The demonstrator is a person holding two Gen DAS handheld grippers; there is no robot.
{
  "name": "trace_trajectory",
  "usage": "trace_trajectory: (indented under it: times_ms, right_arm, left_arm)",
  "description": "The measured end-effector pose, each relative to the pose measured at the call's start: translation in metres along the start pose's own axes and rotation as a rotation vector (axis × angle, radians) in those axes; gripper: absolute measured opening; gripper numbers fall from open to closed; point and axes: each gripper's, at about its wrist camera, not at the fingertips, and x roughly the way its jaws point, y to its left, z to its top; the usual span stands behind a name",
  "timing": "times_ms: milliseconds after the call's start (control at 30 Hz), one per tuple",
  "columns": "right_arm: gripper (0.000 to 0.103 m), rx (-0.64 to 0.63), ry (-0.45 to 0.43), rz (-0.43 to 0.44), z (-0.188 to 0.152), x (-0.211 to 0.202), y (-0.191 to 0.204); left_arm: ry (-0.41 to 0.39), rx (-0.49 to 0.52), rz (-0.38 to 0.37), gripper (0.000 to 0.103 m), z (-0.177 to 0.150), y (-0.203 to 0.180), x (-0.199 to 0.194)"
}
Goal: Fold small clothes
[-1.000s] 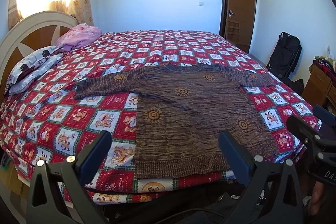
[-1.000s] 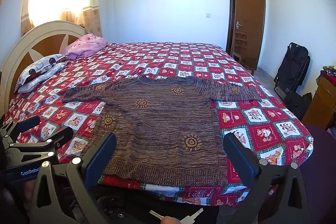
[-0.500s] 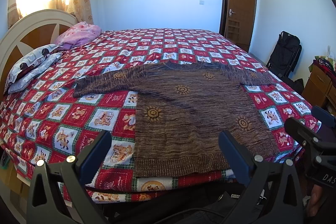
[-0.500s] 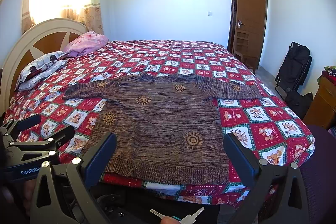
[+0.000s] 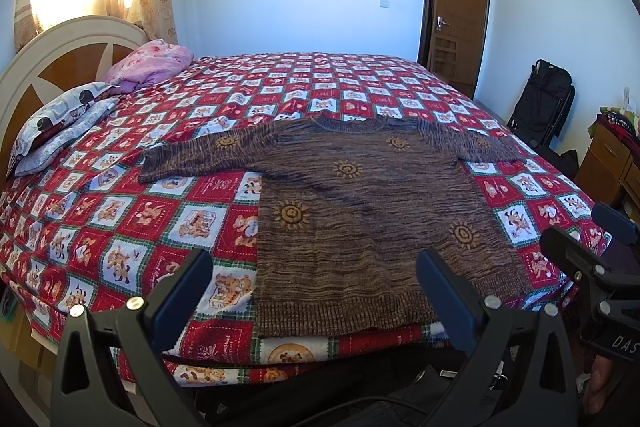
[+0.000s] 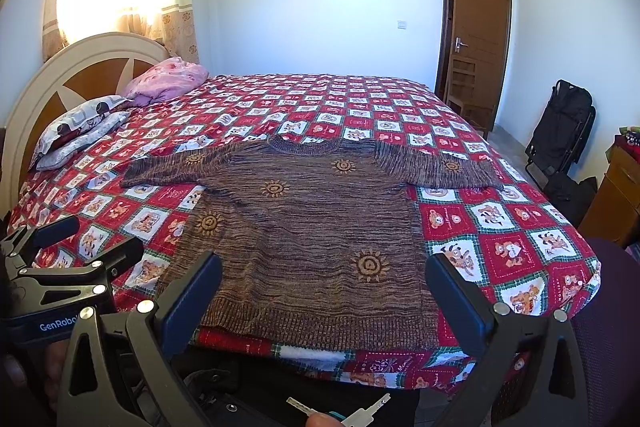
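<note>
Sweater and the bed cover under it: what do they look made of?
Sweater: looks like thick knit yarn, brown and tan streaks, ribbed hem and collar, matte. Bed cover: seemingly thin printed woven cloth, red and white squares, smooth and matte; fibre unclear.

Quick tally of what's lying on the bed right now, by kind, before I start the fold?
Brown sweater, spread flat on the quilt: 1
Patterned grey pillow: 1
Pink bundle by the headboard: 1
Total: 3
Both the left gripper and the right gripper are open, clear of the sweater.
</note>
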Motion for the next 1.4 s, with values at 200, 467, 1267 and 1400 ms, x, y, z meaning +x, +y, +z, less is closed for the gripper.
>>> trace_trajectory:
  times_ms: [200,467,1267,1400]
  right_arm:
    - [0.102,-0.004,0.009,0.006,-0.001,0.002,0.001]
    - [0.102,-0.005,0.016,0.011,0.0,0.004,0.0]
    - [0.102,0.067,0.153,0.218,-0.004,0.072,-0.021]
    - [0.102,0.121,0.163,0.234,0.001,0.091,-0.04]
  left_arm:
    - [0.009,-0.004,-0.003,0.103,-0.012,-0.003,0.005]
    - [0.019,-0.011,-0.007,0.103,-0.01,-0.003,0.006]
    - [0.134,0.008,-0.052,0.103,0.008,0.011,0.047]
    - [0.143,0.026,-0.02,0.103,0.017,0.019,0.063]
